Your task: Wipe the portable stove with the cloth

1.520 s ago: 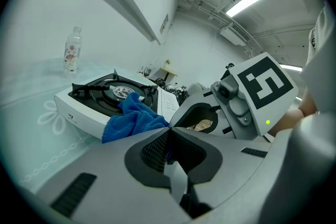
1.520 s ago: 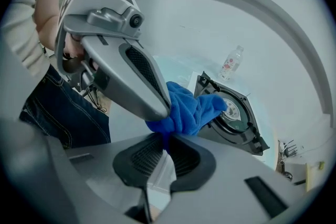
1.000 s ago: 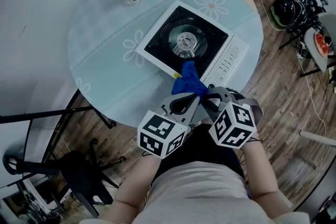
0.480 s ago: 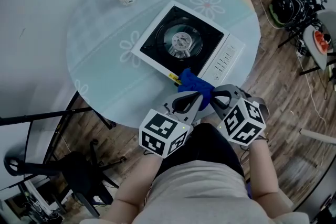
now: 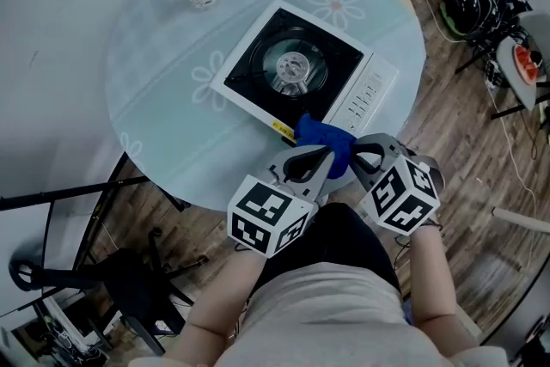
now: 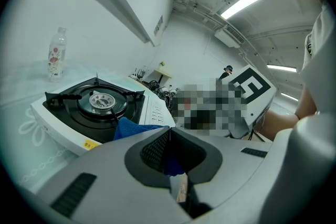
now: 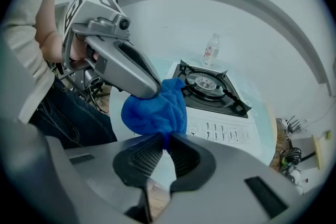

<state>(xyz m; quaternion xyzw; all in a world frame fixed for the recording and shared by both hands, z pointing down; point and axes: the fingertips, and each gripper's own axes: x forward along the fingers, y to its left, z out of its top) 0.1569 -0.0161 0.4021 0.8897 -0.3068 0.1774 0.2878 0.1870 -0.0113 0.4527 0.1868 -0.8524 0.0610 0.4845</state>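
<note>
I'm dragging the cloth back across the stove toward its near edge. The left gripper and right gripper are both clamping it, so I'm likely finishing one wiping stroke.

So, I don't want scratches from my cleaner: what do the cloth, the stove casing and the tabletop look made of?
The cloth looks like soft microfibre or terry: fuzzy nap, plump folds. The stove casing seems white painted or enamelled metal, smooth and faintly glossy; plastic can't be ruled out. The tabletop looks like frosted glass, pale, smooth, with printed white flowers.
</note>
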